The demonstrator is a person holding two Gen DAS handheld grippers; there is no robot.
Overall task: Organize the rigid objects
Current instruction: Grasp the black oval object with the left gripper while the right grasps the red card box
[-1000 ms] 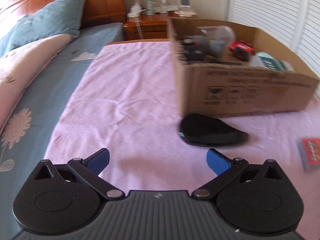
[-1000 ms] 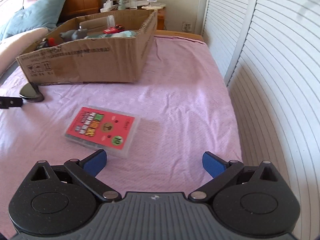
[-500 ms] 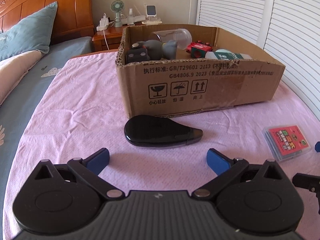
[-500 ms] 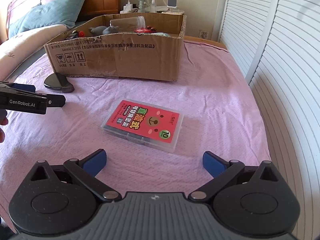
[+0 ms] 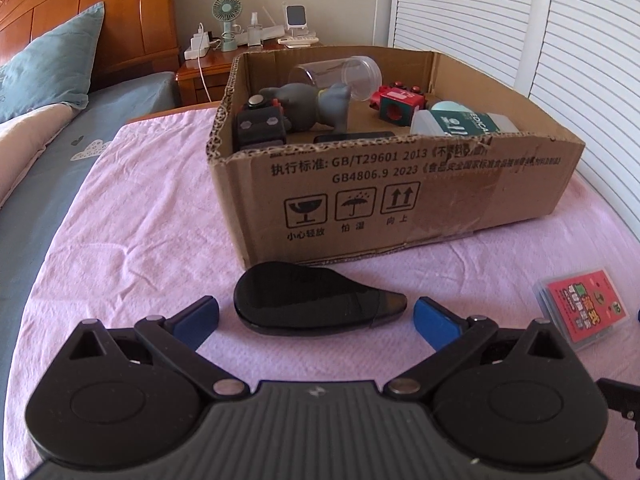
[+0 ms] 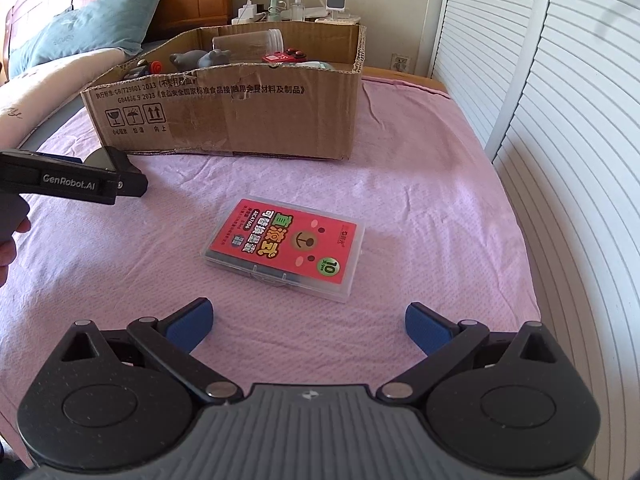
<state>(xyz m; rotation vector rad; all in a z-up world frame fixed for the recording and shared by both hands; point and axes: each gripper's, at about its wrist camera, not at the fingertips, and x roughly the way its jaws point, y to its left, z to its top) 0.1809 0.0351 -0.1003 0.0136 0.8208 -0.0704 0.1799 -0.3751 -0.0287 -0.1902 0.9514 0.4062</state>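
A black teardrop-shaped object lies on the pink cloth in front of the cardboard box. My left gripper is open, its blue fingertips on either side of the object's near edge, not touching. A clear plastic case with a red label lies on the cloth in the right wrist view; it also shows in the left wrist view. My right gripper is open and empty just short of the case. The left gripper's body shows at the left of the right wrist view.
The box holds a grey toy, a clear jar, a red toy and a white bottle. White louvred doors run along the right. Pillows and a nightstand are behind.
Both grippers have moved forward: the left one up to the black object, the right one closer to the red-labelled case. Both stayed open.
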